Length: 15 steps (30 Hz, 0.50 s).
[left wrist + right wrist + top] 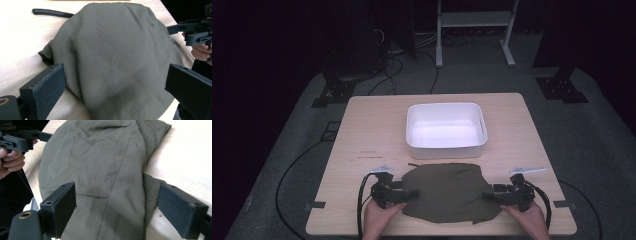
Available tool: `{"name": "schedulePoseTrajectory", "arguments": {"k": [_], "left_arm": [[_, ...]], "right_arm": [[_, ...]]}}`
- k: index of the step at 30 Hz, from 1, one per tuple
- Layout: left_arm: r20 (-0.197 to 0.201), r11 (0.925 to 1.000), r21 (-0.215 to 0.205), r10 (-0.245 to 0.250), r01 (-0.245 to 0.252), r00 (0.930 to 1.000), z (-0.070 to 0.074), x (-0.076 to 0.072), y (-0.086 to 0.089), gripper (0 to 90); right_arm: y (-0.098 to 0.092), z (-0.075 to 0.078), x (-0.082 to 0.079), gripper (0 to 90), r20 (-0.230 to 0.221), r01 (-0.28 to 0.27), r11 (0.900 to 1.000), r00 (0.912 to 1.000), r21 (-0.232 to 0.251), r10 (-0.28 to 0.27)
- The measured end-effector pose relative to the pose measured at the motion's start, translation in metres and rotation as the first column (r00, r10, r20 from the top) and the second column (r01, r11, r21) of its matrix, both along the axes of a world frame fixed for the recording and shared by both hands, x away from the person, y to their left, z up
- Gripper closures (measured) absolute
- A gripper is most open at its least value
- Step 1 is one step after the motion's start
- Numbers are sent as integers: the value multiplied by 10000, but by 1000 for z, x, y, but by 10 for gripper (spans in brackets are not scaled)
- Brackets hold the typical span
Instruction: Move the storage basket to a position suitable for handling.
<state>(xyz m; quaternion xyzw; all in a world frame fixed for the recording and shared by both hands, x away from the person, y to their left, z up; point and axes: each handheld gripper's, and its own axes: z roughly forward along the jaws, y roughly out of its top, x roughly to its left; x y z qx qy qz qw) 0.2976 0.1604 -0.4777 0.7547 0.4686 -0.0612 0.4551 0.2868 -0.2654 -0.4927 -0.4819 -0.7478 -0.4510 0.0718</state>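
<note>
Nearest the person, the left gripper (pixel 399 196) and the right gripper (pixel 494 196) sit at opposite sides of an olive-green garment (pixel 447 192), each with its fingers spread wide; in both gripper views cloth lies between the fingers, which pinch nothing yet. The garment rests in a rumpled, roughly folded heap on the worktop (pixel 362 130), directly between the two grippers, near the front edge. Beyond it, just past the far hem, stands an empty white bin (pixel 446 131). Judging from this, the work is at an early stage: the cloth is approached but not gripped, and lifting or folding and any placing remain.
</note>
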Motion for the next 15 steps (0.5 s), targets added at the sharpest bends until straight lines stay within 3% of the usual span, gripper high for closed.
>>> {"name": "schedulePoseTrajectory", "arguments": {"k": [10,15], "left_arm": [[-417,10000,68,1,1,9991,-8,5,-11,48],[-460,9999,171,-14,22,9989,-8,7,-16,52]], "right_arm": [[10,-3,7,169,-186,-117,9999,9998,113,119],[13,-1,9,193,-262,-158,9998,9995,-157,154]]}}
